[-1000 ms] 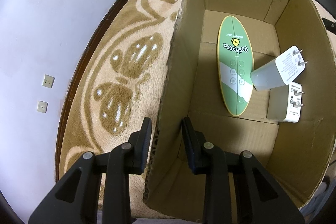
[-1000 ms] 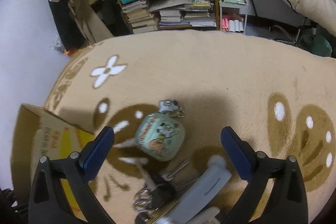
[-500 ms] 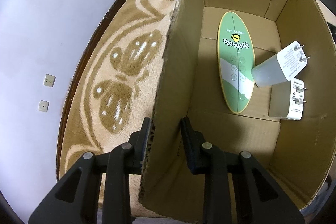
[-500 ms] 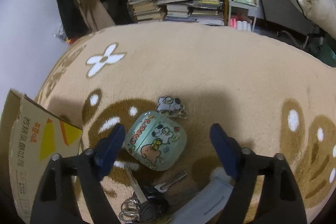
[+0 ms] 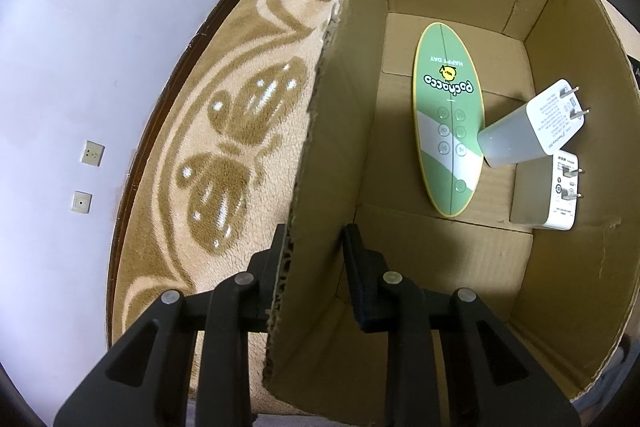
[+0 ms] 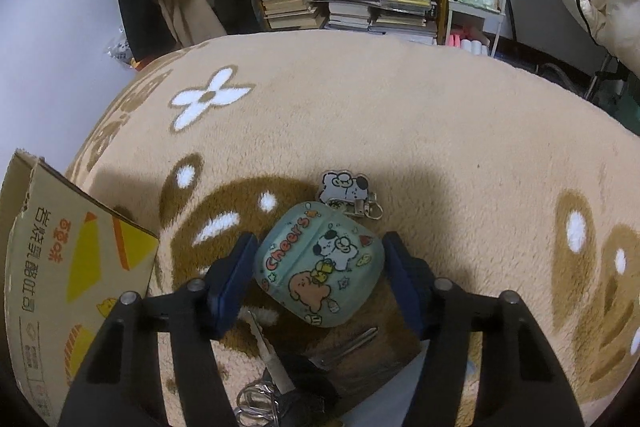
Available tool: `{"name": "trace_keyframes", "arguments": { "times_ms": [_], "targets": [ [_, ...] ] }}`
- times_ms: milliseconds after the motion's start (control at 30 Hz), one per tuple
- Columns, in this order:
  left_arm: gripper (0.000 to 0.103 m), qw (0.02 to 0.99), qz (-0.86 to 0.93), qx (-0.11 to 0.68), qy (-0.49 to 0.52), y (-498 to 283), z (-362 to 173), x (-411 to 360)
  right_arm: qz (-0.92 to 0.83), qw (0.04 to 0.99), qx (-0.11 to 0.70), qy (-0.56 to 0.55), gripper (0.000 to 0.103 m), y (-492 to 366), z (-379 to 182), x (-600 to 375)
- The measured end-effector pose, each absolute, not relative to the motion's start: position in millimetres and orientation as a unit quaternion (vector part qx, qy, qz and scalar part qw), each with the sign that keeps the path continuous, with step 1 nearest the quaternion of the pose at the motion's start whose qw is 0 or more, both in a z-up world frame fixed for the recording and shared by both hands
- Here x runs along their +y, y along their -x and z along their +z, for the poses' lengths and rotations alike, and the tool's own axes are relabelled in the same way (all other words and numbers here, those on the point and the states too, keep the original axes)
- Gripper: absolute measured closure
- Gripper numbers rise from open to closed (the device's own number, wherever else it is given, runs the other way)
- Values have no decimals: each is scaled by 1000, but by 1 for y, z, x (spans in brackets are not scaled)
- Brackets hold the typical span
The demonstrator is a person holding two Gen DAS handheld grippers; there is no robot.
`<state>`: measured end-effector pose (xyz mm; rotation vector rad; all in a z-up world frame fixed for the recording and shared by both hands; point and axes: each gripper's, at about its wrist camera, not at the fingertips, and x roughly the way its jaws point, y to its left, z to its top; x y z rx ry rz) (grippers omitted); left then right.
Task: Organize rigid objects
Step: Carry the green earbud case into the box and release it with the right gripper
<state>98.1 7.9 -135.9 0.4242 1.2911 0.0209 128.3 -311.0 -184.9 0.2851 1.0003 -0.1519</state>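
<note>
The right gripper (image 6: 318,269) stands around a small earphone case (image 6: 320,265) on the beige carpet (image 6: 400,131). Its two blue fingers (image 6: 232,277) are on the left and the right side of the case, very near or just touching it; I cannot tell if they already press it. The case is mint green with rounded corners, and it carries cartoon dogs and the word "Cheers" in pink letters. A dog charm with a metal clasp (image 6: 346,191) lies at its far side. Just behind the case, toward the camera, lies a bunch of keys (image 6: 272,371).

The left gripper (image 5: 316,269) pinches the left wall of the cardboard box (image 5: 332,163), one finger outside and one inside. On the bottom of the box lie a green oval remote (image 5: 448,143) and two white chargers (image 5: 536,131) near the right wall, the upper one leaning over the edge of the remote.
</note>
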Motion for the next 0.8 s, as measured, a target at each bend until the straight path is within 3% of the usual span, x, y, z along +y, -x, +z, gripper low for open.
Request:
{"name": "trace_keyframes", "arguments": {
  "times_ms": [467, 800],
  "targets": [
    [76, 778, 11, 598, -193, -99, -135, 9, -88, 885, 433, -144, 36, -112, -154, -301],
    [76, 777, 10, 602, -181, -102, -135, 14, -23, 928, 347, -134, 36, -92, -83, -257]
  ]
}}
